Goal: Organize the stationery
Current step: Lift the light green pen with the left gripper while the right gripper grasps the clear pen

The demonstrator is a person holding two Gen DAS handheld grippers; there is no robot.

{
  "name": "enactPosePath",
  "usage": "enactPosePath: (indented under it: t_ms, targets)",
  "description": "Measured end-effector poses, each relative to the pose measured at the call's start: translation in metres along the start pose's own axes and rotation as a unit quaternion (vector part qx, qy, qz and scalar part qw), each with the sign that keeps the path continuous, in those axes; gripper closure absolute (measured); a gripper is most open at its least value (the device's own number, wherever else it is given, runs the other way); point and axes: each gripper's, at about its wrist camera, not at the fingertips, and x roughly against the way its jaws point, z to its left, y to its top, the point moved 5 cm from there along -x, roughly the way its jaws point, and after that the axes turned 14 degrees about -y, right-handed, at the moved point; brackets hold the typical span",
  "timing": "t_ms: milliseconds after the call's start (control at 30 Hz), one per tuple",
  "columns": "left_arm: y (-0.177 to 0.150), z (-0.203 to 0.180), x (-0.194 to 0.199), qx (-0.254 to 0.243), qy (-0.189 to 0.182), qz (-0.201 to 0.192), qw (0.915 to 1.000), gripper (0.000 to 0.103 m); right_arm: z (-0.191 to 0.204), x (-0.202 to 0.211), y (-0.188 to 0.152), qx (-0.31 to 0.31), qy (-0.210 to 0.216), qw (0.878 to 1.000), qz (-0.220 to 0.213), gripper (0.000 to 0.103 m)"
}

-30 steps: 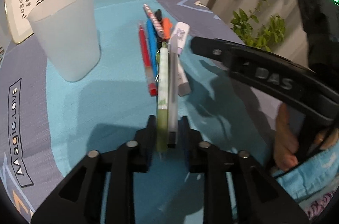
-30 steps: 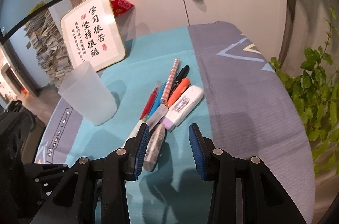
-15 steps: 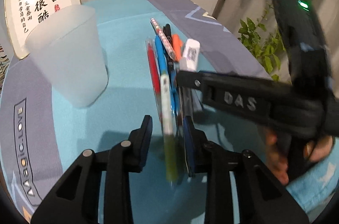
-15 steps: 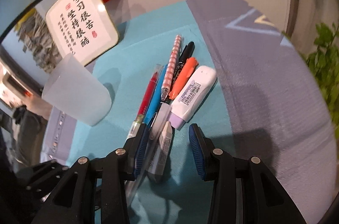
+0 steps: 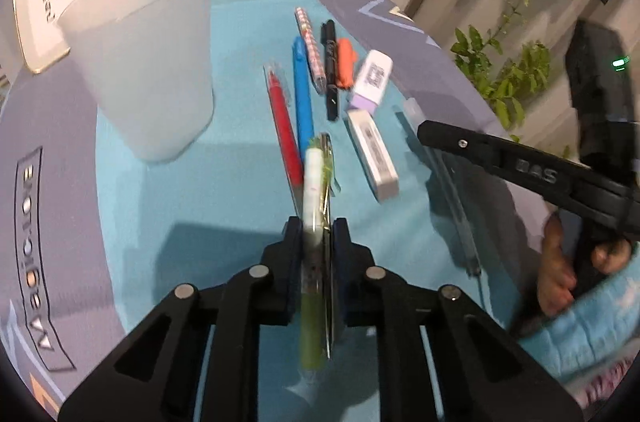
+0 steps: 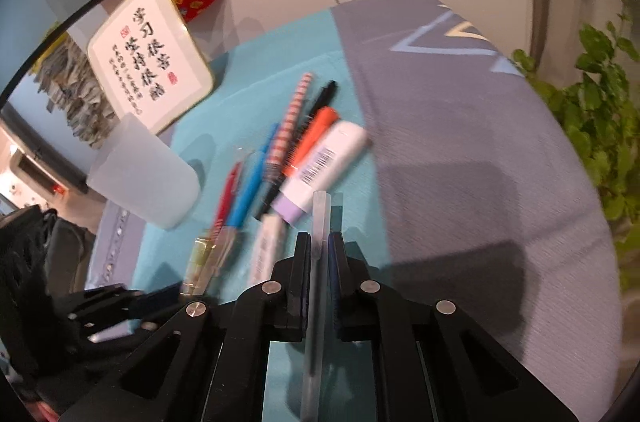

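Observation:
My left gripper (image 5: pixel 316 228) is shut on a green and white pen (image 5: pixel 312 206), held above the table. My right gripper (image 6: pixel 319 242) is shut on a clear pen (image 6: pixel 318 262); that pen also shows in the left wrist view (image 5: pixel 448 182). A frosted plastic cup (image 5: pixel 144 62) stands upright at the left, also in the right wrist view (image 6: pixel 140 174). On the teal mat lie a red pen (image 5: pixel 284 126), a blue pen (image 5: pixel 303 98), a striped pen (image 5: pixel 310 42), a black marker (image 5: pixel 330 62), an orange marker (image 5: pixel 344 66), a white and purple correction tape (image 5: pixel 370 82) and a white eraser (image 5: pixel 372 154).
A framed calligraphy sign (image 6: pixel 150 66) leans against the wall behind the cup. A green plant (image 6: pixel 600 110) stands past the table's right edge. The grey and teal tablecloth (image 6: pixel 460 162) covers the round table. A person's hand (image 5: pixel 560 282) holds the right gripper.
My left gripper has closed on the green pen and lifted it. My right gripper has closed on the clear pen and drawn it to the right, away from the pile.

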Motion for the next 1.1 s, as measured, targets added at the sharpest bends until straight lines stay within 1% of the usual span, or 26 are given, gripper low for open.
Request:
enactPosePath:
  t_ms: [67,100,233,333,400,433,467,500,567,633,700,767,800,833,867,933,967,1100]
  targets:
    - [-0.003,-0.003,0.005,-0.005,-0.001,-0.001,1.0,0.091,-0.006,-0.004,-0.002,-0.002,-0.016,1.0,0.014,0.093]
    - [-0.003,-0.005,0.007,-0.009,0.005,-0.005,0.9999,0.091,-0.008,-0.005,-0.002,-0.004,-0.014,1.0,0.016,0.093]
    - [0.0,-0.004,0.011,-0.009,0.016,-0.016,0.9997,0.088,-0.006,-0.005,0.002,0.002,-0.028,1.0,0.014,0.093]
    - [0.008,0.002,0.008,-0.008,0.036,-0.02,0.9991,0.087,-0.005,-0.007,0.004,0.01,-0.04,0.999,0.016,0.092]
    - [0.011,0.006,0.001,-0.008,0.048,-0.015,0.9987,0.087,-0.004,-0.01,0.003,0.017,-0.043,0.999,0.021,0.091]
    - [0.012,0.008,-0.002,-0.006,0.053,-0.012,0.9985,0.086,-0.003,-0.01,0.004,0.019,-0.045,0.999,0.018,0.09]
    - [0.013,0.008,-0.003,-0.007,0.052,-0.017,0.9985,0.085,-0.003,-0.011,0.005,0.021,-0.048,0.998,0.018,0.089]
    - [0.014,0.009,-0.003,-0.007,0.054,-0.016,0.9984,0.082,-0.002,-0.011,0.006,0.023,-0.049,0.998,0.017,0.088]
    - [0.015,0.01,-0.003,-0.006,0.054,-0.016,0.9984,0.08,0.0,-0.013,0.008,0.024,-0.048,0.998,0.017,0.085]
    - [0.015,0.011,-0.004,-0.004,0.053,-0.013,0.9985,0.077,0.003,-0.014,0.009,0.03,-0.048,0.998,0.015,0.076]
    - [0.017,0.011,-0.008,-0.002,0.052,-0.011,0.9986,0.077,0.009,-0.015,0.01,0.042,-0.055,0.998,0.01,0.074]
    - [0.02,0.012,-0.01,-0.003,0.054,-0.013,0.9984,0.08,0.014,-0.016,0.011,0.058,-0.068,0.996,0.003,0.074]
    - [0.021,0.013,-0.01,-0.003,0.054,-0.014,0.9984,0.081,0.015,-0.017,0.012,0.06,-0.071,0.996,0.003,0.081]
    - [0.022,0.014,-0.01,-0.004,0.055,-0.013,0.9984,0.085,0.015,-0.017,0.012,0.058,-0.065,0.996,0.007,0.091]
    - [0.024,0.014,-0.011,-0.005,0.056,-0.012,0.9984,0.086,0.015,-0.017,0.013,0.053,-0.057,0.997,0.01,0.091]
    - [0.023,0.014,-0.008,-0.003,0.057,-0.012,0.9983,0.089,0.014,-0.01,0.013,0.049,-0.052,0.997,0.0,0.091]
    - [0.022,0.012,-0.005,-0.004,0.056,-0.014,0.9983,0.095,0.015,-0.003,0.013,0.052,-0.052,0.997,-0.011,0.091]
    - [0.021,0.002,0.015,-0.009,0.043,-0.037,0.9984,0.095,0.022,0.026,0.013,0.061,-0.043,0.996,-0.055,0.091]
